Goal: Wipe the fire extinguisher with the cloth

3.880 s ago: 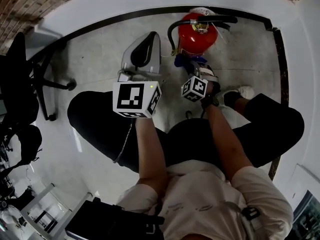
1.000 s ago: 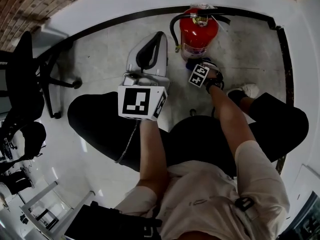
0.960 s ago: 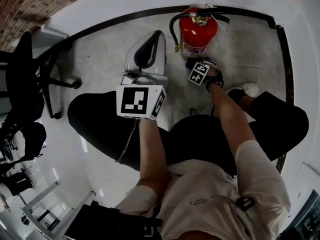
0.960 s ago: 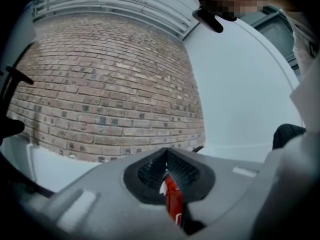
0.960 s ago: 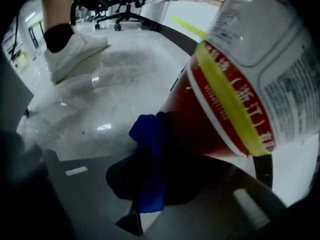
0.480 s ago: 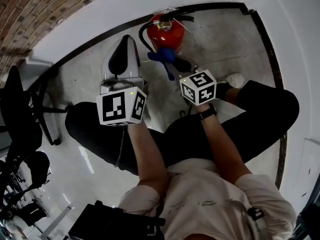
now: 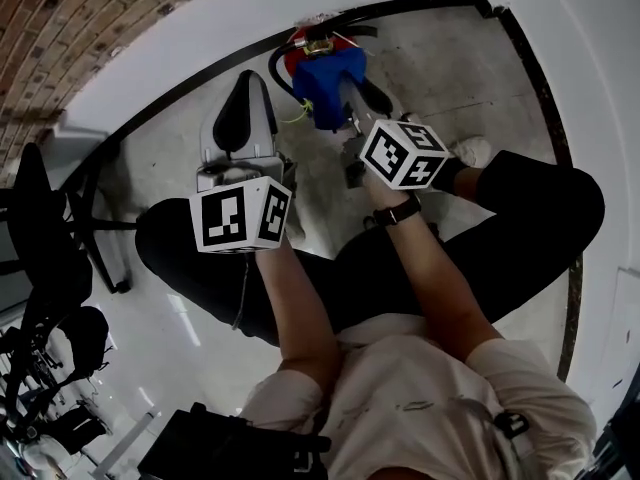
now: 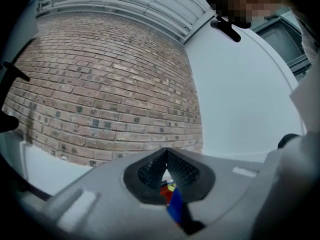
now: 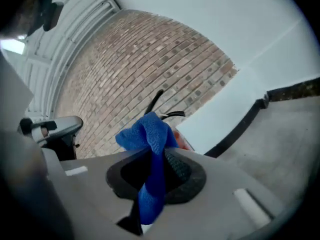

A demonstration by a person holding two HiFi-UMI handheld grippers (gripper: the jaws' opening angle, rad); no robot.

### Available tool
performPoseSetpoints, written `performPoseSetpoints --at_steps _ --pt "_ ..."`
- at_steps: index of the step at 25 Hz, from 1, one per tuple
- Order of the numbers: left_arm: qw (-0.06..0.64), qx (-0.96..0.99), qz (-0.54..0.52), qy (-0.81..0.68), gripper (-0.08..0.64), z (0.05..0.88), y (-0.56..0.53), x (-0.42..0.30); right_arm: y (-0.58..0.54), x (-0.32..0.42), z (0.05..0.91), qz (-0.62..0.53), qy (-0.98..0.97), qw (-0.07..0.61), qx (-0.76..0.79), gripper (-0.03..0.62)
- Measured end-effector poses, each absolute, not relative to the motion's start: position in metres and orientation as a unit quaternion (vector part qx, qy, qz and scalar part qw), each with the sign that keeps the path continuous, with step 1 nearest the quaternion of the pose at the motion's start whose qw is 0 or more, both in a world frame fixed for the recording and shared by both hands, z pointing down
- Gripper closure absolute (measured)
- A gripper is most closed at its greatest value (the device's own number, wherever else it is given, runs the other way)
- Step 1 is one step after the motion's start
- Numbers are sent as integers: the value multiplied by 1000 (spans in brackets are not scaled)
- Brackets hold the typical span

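The red fire extinguisher (image 7: 300, 40) stands on the floor against the white wall, and the blue cloth (image 7: 328, 76) covers most of it. My right gripper (image 7: 345, 90) is shut on the cloth and holds it against the extinguisher's upper part. In the right gripper view the cloth (image 9: 149, 140) bunches above the right gripper (image 9: 152, 153) and hangs down between the jaws. A sliver of red extinguisher (image 9: 181, 140) and its black handle (image 9: 159, 103) show behind it. My left gripper (image 7: 246, 80) is shut and holds nothing, off to the extinguisher's left. In its own view the left gripper (image 8: 166, 154) faces the brick wall.
A black baseboard strip (image 7: 190, 68) runs along the wall's foot. A black office chair (image 7: 45, 238) stands at the left. The person's legs and a white shoe (image 7: 472, 151) are close behind the extinguisher. The brick wall (image 7: 70, 28) meets the white wall at the upper left.
My right gripper has risen with the cloth from the extinguisher's lower body to its top. The left gripper has stayed about where it was. The head view has tilted.
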State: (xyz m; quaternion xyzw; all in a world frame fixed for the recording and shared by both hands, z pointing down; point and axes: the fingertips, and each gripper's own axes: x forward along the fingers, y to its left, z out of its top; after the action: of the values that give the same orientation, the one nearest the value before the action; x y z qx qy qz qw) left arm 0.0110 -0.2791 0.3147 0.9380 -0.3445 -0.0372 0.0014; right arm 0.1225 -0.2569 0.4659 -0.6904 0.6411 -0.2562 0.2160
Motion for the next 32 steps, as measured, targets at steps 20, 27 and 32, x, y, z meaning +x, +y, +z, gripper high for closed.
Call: performPoseSetpoints --at_steps 20,27,32 --pt "1 935 39 -353 560 365 -304 23 -222 145 885 -578 438 18 -689 532" --pt "4 943 23 -333 560 372 -299 27 -250 160 701 -486 570 136 -648 532" --pt "5 943 14 -332 560 354 -294 38 -252 188 515 -430 643 344 -532 532"
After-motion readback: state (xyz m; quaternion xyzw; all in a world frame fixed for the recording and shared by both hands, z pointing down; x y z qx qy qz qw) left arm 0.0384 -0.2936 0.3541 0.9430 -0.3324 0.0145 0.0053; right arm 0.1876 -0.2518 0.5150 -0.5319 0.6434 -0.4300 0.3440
